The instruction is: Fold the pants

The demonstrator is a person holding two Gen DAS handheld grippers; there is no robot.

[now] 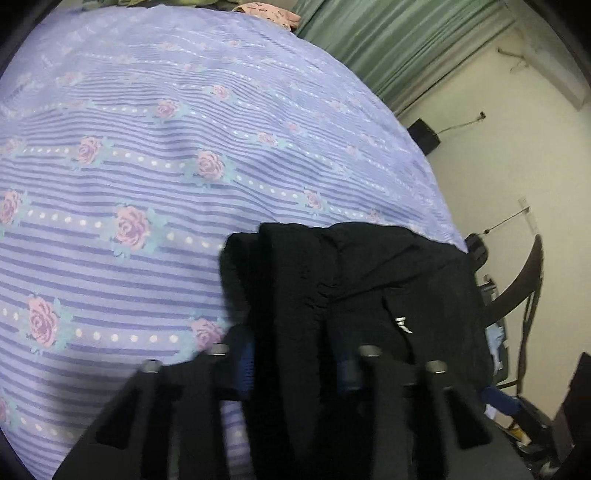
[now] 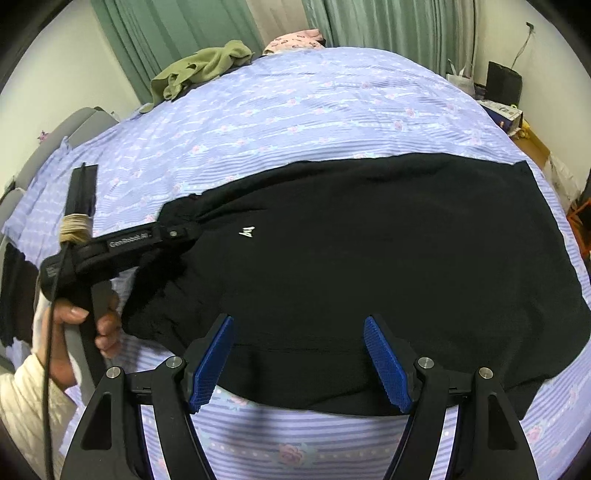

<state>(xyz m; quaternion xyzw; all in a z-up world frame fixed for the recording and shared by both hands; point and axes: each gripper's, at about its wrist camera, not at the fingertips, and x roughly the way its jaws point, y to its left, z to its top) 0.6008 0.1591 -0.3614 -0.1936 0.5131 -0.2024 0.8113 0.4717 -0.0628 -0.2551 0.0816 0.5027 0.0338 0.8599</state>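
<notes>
Home bedroom — floral bedsheet [image 2: 332, 110] (green curtains [image 2: 388, 26] behind)

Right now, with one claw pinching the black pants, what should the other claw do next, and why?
Probably lower the right claw and pinch the near edge of the black pants: it hovers open above that edge, while the left claw already grips bunched fabric.

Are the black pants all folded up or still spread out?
Mostly spread out. The black pants lie wide across the purple bedspread, and the left gripper pinches one bunched-up end.
</notes>
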